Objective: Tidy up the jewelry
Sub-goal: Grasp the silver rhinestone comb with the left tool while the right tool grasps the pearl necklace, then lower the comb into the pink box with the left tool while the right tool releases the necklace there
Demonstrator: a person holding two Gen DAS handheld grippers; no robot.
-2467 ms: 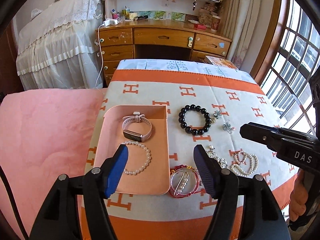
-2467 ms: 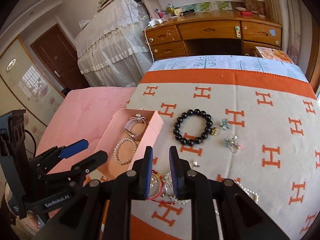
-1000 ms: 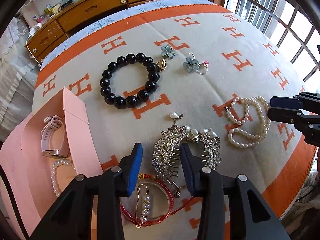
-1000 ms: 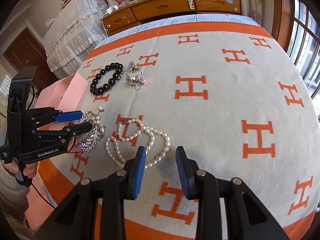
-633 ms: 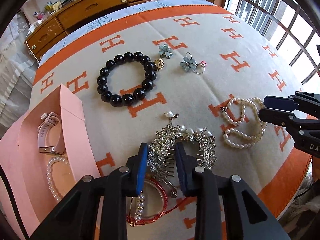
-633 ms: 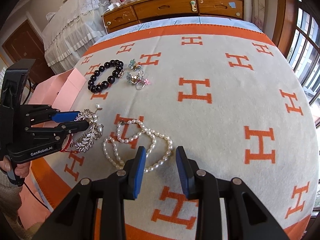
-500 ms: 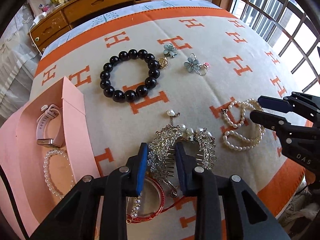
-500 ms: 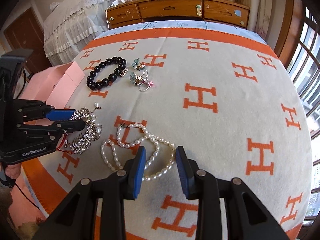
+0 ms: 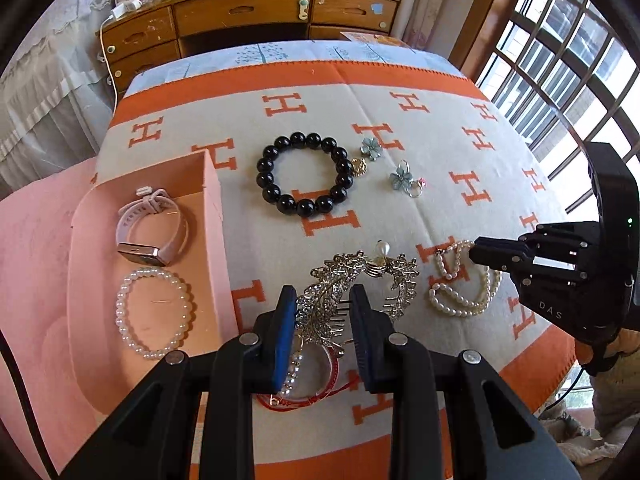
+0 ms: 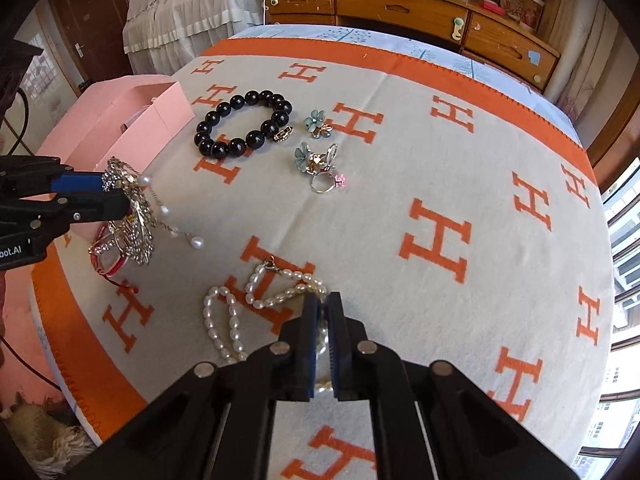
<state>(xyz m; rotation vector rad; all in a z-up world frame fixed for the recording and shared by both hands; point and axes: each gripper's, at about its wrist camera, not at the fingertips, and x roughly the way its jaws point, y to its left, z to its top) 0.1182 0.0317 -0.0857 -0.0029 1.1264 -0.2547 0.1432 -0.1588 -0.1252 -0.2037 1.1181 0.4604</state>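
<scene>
Wooden desk (image 9: 248, 12) with drawers beyond — barred window (image 9: 568, 60) bright at right.

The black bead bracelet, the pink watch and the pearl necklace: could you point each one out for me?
Black bead bracelet (image 9: 303, 208): left wrist view, on a bead at its near side.
Pink watch (image 9: 141, 249): left wrist view, on its metal face, inside the pink box.
Pearl necklace (image 10: 219, 322): right wrist view, on its left loop of pearls.

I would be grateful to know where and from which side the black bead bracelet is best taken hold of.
Grip one side of the black bead bracelet across its strand, one pad inside the open ring and one outside, coming straight down from above. It lies flat on the blanket, and the near-left arc, away from the gold charm, has clear room around it.
</scene>
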